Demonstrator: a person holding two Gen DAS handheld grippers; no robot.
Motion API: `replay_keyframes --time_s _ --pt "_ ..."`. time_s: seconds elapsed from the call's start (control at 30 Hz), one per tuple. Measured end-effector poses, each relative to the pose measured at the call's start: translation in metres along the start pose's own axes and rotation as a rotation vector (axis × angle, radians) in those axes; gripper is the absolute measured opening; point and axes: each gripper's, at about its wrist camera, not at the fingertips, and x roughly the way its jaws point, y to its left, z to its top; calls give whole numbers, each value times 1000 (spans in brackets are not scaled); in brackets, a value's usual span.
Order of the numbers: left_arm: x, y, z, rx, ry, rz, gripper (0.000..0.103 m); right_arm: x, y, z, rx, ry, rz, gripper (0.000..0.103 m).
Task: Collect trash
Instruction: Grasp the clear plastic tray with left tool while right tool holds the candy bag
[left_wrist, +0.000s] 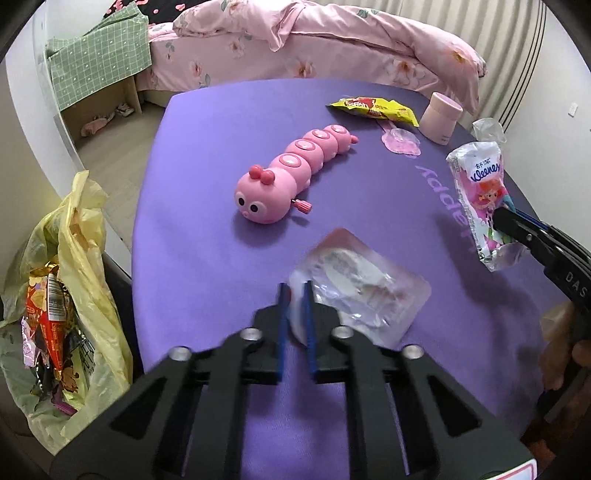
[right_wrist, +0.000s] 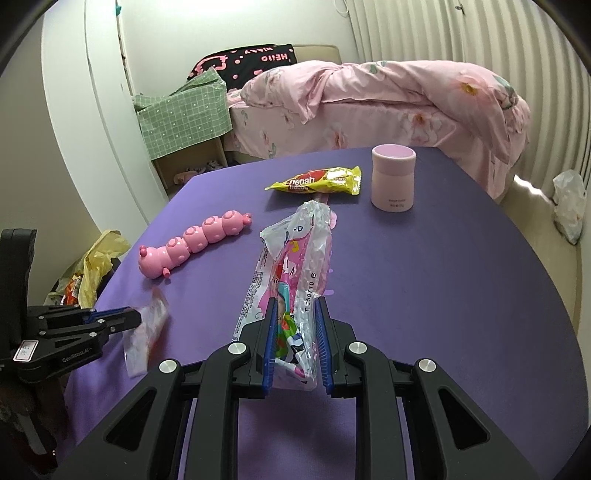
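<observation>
Left claw (left_wrist: 295, 295) sits nearest the lens, low over the near edge of the purple tabletop (left_wrist: 207, 236). Its blue pads are pinched on the near-left corner of a clear plastic wrapper (left_wrist: 358, 284); the rest of that wrapper lies flat on the tabletop. In the right wrist view the same wrapper is blurred.

Far left, off the tabletop edge: a yellow plastic bag (left_wrist: 85, 236) stands open, with crumpled red and foil wrappers inside.

Centre: a pink caterpillar toy (left_wrist: 291, 170) lies on the tabletop, head toward the camera, well apart from the clear wrapper.

Behind it, toward the far edge: a yellow snack packet (left_wrist: 373, 109) lies flat. Just in front of it is a small clear pink plastic piece (left_wrist: 400, 142). Right of the packet a pink cylindrical jar (left_wrist: 441, 118) stands upright.

Right: the right claw (right_wrist: 295, 325) is clamped on the lower part of a Kleenex tissue packet (right_wrist: 291, 258), held lifted off the tabletop and pointing up and away from the claw. The packet looks flattened and mostly empty.

Background: a bed (right_wrist: 388, 107) with a pink floral quilt, and a green checked cloth (right_wrist: 184, 114) draped over a low shelf.
</observation>
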Motion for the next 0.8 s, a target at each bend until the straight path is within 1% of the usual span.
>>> replay_keyframes --time_s 0.2,0.43,0.57,0.67,0.8 --pt "-16 7 0 -16 -44 6 3 -2 1 1 -2 -7 9 19" --pt "-50 17 -1 -39 -133 5 2 -9 15 8 -31 -20 24 19" --pt "-76 30 0 -57 -200 15 2 -18 30 19 -71 -42 36 19" --pt "-97 41 0 -64 -254 42 2 -27 47 32 -118 -65 41 19" --pt "-124 59 0 -79 -321 85 2 -38 68 53 -165 -93 74 19"
